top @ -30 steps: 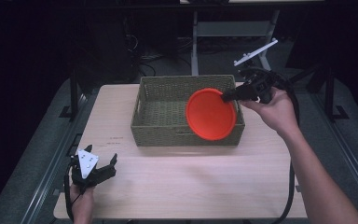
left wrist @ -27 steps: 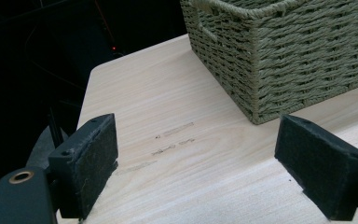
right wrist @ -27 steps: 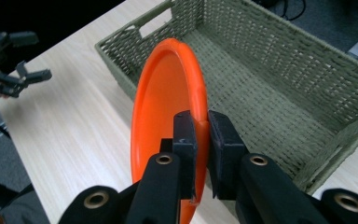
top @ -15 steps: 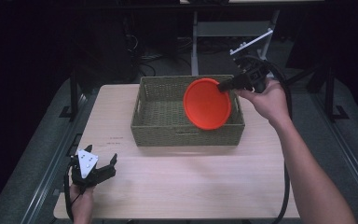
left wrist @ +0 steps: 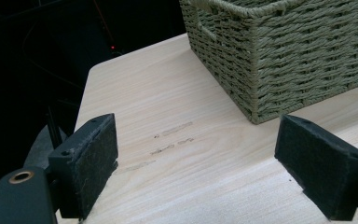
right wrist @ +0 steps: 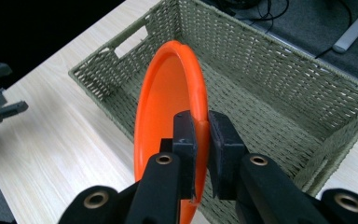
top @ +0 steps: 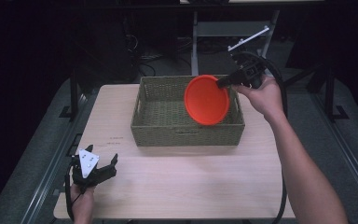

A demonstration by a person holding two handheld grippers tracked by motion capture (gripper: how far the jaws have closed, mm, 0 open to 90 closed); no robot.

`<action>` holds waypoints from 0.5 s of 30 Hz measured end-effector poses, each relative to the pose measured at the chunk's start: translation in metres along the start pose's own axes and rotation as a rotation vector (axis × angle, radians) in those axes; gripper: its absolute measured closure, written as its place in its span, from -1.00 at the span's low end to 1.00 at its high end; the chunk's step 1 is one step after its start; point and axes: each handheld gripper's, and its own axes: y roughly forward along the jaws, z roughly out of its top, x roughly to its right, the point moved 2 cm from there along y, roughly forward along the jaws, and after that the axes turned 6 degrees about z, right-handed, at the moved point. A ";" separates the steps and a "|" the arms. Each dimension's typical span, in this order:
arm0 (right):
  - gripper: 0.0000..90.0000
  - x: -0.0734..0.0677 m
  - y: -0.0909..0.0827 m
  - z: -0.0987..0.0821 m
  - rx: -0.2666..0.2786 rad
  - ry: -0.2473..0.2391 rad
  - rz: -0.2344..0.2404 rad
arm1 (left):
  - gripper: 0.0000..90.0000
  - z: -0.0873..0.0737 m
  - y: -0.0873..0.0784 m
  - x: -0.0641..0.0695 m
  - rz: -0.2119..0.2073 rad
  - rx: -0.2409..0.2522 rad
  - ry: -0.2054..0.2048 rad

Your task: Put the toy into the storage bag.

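My right gripper [right wrist: 196,140] pinched the rim of the orange plate [top: 207,99] and held it on edge above the woven basket [top: 161,126]. My left gripper [top: 94,169] rested wide open on the bench [top: 186,186]. I think the plate was not put down yet.
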 end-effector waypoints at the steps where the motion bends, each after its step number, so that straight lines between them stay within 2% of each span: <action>1: 0.82 0.001 0.001 0.001 0.004 0.006 0.001 | -0.72 0.000 0.000 0.000 -0.001 0.002 -0.001; 15: 0.82 0.013 0.010 0.008 0.013 0.044 -0.024 | -0.72 -0.001 0.000 -0.002 0.003 0.006 -0.009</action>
